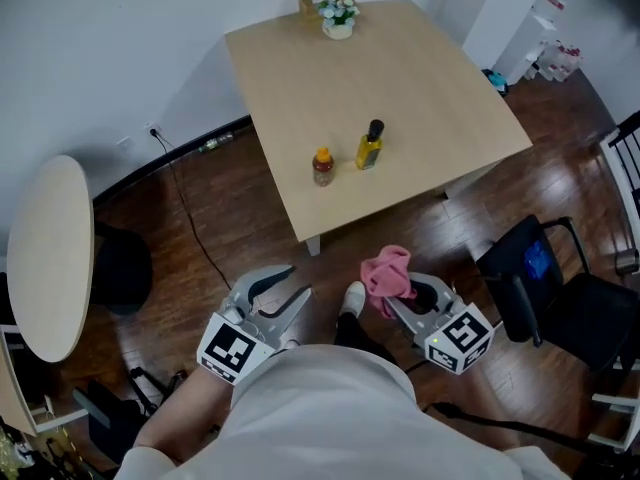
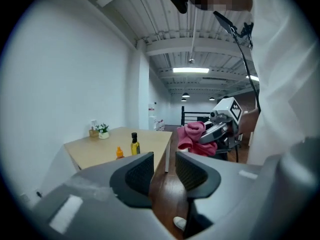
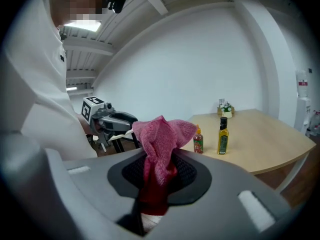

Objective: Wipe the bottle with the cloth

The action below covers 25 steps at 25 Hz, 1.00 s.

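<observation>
Two bottles stand near the front edge of the wooden table [image 1: 420, 78]: a yellow oil bottle [image 1: 369, 146] with a black cap and, to its left, a small orange-capped bottle [image 1: 323, 167]. Both are well ahead of the grippers, which hang low over the floor. My right gripper [image 1: 408, 296] is shut on a bunched pink cloth [image 1: 386, 273]; in the right gripper view the cloth [image 3: 161, 136] sticks up from between the pads, with the oil bottle [image 3: 222, 135] beyond. My left gripper [image 1: 297, 286] holds nothing, and a narrow gap shows between its jaws [image 2: 164, 166].
A small flower pot [image 1: 338, 16] and a box sit at the table's far edge. A round side table [image 1: 50, 253] stands at the left, a black chair [image 1: 560, 288] at the right. A cable runs across the dark wood floor [image 1: 230, 228].
</observation>
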Motion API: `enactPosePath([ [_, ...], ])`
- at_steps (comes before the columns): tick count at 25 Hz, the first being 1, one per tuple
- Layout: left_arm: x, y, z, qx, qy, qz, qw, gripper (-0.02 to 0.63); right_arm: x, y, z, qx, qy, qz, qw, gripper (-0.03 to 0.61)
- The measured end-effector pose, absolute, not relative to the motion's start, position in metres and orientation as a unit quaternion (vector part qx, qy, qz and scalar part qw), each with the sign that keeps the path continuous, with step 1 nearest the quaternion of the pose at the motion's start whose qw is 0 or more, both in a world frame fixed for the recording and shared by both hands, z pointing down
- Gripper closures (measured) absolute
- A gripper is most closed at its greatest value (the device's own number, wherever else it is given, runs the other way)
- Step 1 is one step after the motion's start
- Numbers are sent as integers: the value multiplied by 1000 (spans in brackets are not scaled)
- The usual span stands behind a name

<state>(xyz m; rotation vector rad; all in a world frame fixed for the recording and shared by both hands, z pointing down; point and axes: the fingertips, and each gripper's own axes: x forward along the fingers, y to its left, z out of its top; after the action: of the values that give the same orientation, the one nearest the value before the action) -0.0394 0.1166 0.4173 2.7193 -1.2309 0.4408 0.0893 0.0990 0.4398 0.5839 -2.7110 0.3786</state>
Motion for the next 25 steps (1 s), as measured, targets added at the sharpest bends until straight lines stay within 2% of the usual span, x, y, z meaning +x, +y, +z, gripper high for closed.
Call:
enactPosePath([
  [4,-71,181,408,907,-395,91,111,468,60,168,427,228,-951,117,174,488],
  [13,-87,277,425,921,-352,109,123,482,48,282,419,258,-941,121,185,488],
  [20,-66,298,409,920,-362,102,113,483,63,305,402,254,-948,113,158,488],
  [25,-17,310,390,929,-343,92,105,486,102,317,390,261,-948,112,143,488],
])
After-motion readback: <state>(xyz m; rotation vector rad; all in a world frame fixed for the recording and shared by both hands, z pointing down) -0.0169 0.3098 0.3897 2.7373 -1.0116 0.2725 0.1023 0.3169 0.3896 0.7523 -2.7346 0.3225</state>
